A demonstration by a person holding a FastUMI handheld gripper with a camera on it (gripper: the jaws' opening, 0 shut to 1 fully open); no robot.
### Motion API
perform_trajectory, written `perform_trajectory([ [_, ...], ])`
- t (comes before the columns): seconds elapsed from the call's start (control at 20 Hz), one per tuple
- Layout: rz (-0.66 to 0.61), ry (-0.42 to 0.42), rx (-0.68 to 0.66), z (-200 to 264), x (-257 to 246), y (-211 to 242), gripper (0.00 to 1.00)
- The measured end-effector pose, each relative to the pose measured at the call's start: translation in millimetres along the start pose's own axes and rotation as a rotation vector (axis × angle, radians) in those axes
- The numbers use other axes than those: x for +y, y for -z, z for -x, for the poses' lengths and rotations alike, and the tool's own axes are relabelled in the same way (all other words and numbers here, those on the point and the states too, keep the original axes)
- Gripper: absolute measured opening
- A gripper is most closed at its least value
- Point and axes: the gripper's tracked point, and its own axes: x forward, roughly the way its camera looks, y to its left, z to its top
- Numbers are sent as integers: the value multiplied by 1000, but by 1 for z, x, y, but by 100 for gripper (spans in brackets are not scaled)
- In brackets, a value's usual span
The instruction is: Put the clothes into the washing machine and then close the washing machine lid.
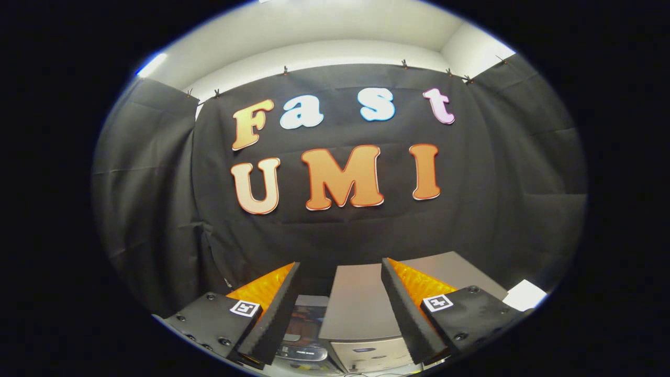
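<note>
You get a dim picture overall: the black cloth wall [340, 230] soaks up most of the light and only its folds show as faint grey creases. Light comes from above, where a bright strip [152, 65] glares white on the pale ceiling [324, 36]. The fisheye bends straight lines hard towards the rim, and a thin blue fringe runs along it. Your gripper [340, 269] stands open, its dark foam fingers [400, 309] sharp and evenly lit, the grey machine top [356, 303] between them slightly soft and shadowed low down.
</note>
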Motion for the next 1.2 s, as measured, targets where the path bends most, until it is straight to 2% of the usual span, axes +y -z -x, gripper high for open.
perform_trajectory([
  [0.2, 18, 15, -51, 30, -33, -17, 98],
  [0.5, 29, 30, -92, 55, -53, -27, 98],
  [1.2, 3, 67, -102, 69, -67, -30, 98],
])
